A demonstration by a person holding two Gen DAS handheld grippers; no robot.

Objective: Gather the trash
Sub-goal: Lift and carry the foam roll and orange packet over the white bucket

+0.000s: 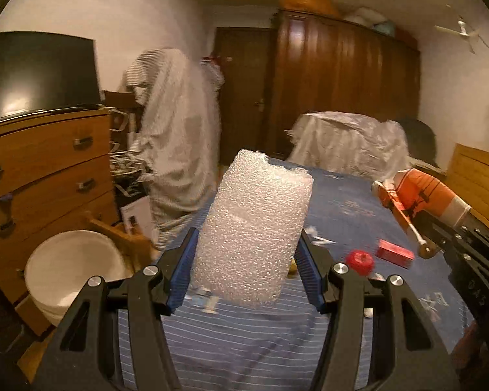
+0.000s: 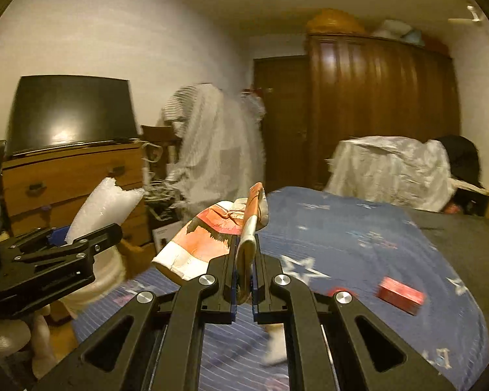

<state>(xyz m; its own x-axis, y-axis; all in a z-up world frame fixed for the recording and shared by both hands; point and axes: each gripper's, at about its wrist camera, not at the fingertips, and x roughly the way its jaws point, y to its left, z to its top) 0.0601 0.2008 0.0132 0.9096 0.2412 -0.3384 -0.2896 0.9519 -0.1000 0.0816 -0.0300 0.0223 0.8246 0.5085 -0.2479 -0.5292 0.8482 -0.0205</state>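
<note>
My left gripper (image 1: 246,270) is shut on a roll of bubble wrap (image 1: 254,228) and holds it above the blue bedspread (image 1: 244,342); the roll also shows in the right wrist view (image 2: 101,208). My right gripper (image 2: 244,260) is shut on a crumpled orange and white paper bag (image 2: 208,241), held above the bed; the bag also shows in the left wrist view (image 1: 423,195). A white bucket (image 1: 71,264) stands on the floor left of the bed, below and left of my left gripper.
On the bed lie a red box (image 1: 394,252), a red round lid (image 1: 360,260) and small paper scraps (image 1: 316,238). A wooden dresser (image 1: 42,169) with a TV (image 1: 39,71) stands left. A dark wardrobe (image 1: 342,91) and covered furniture (image 1: 348,143) stand behind.
</note>
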